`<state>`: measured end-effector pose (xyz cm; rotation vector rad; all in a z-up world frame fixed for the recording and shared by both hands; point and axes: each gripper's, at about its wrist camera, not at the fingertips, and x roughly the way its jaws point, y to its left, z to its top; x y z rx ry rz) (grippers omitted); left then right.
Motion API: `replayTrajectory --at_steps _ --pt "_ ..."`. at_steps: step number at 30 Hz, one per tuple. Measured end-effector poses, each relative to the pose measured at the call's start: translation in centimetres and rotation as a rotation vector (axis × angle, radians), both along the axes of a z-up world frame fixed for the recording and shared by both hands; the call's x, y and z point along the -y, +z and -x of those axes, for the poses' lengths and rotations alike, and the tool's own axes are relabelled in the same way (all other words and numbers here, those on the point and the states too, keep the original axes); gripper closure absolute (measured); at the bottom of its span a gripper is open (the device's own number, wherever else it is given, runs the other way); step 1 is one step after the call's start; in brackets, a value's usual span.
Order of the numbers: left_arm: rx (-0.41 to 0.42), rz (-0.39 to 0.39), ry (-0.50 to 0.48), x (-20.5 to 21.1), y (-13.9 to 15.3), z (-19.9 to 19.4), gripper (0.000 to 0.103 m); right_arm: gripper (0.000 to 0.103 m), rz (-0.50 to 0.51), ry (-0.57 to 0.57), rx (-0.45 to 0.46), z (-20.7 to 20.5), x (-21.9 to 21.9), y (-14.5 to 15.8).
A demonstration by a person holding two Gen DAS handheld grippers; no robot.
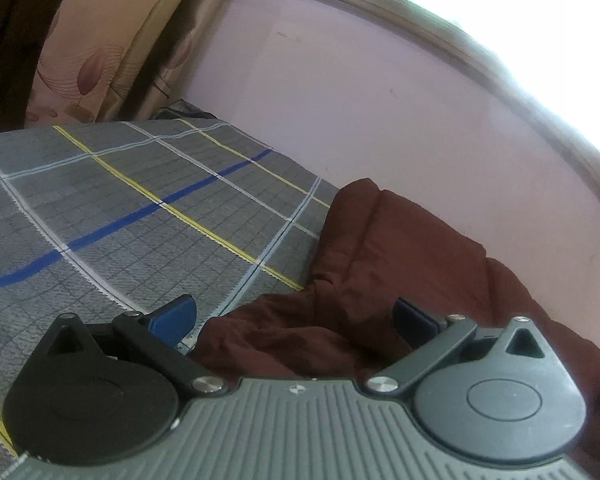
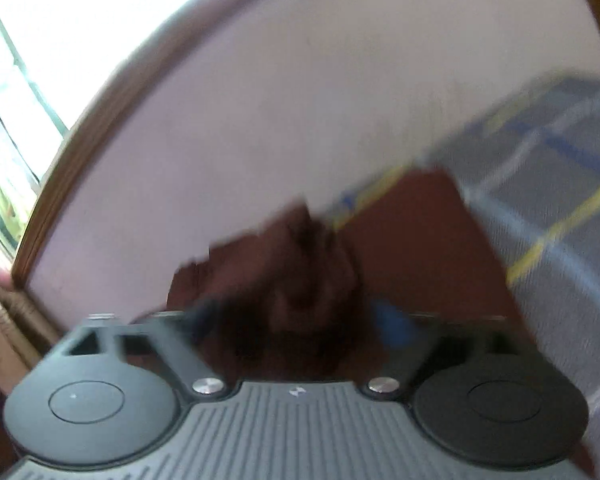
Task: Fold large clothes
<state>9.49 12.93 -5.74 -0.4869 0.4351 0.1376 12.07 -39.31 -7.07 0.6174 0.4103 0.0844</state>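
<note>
A dark maroon garment (image 1: 388, 264) lies bunched on the grey plaid bedsheet (image 1: 120, 208), against the wall. My left gripper (image 1: 296, 316) is open, its blue pads spread wide, with a fold of the garment lying between them. In the blurred right wrist view the same maroon garment (image 2: 412, 240) lies partly flat on the sheet. A bunched lump of it (image 2: 300, 288) fills the space between my right gripper's (image 2: 300, 320) fingers, which stand wide apart; the right blue pad (image 2: 392, 320) shows beside the cloth.
A pale pink wall (image 1: 380, 100) with a brown wooden window frame (image 1: 460, 44) runs along the bed's far side. A patterned beige curtain (image 1: 100, 48) hangs at the bed's far left end. The plaid sheet (image 2: 560, 220) stretches to the right in the right wrist view.
</note>
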Motion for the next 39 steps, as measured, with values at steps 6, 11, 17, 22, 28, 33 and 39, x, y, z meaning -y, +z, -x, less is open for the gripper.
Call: replayTrajectory --at_steps 6,11,17,22,28,33,39 --pt "-0.004 -0.032 0.000 0.5 0.2 0.0 0.000 0.043 0.216 0.100 -0.182 -5.1 -2.2 0.7" --pt "-0.014 -0.049 0.006 0.8 0.2 -0.2 0.000 0.079 0.419 0.118 -0.185 -4.7 -4.4 0.6" --pt "-0.024 -0.052 0.012 0.9 0.1 -0.3 0.000 0.091 0.543 0.110 -0.132 -4.2 -4.9 1.4" --pt "-0.022 -0.040 0.013 0.5 0.1 -0.1 0.000 0.092 0.555 0.059 -0.061 -2.6 -3.8 3.1" --pt "0.004 -0.084 0.003 1.3 0.5 0.1 0.000 0.093 0.434 0.046 -0.140 -2.5 -1.2 0.8" --pt "0.032 -0.200 -0.037 3.3 3.1 0.0 0.002 0.093 0.327 0.071 -0.174 -2.9 0.1 -1.1" --pt "0.126 -0.253 -0.166 7.0 8.3 -3.4 0.006 0.090 0.304 0.078 -0.197 -3.1 0.4 -2.1"
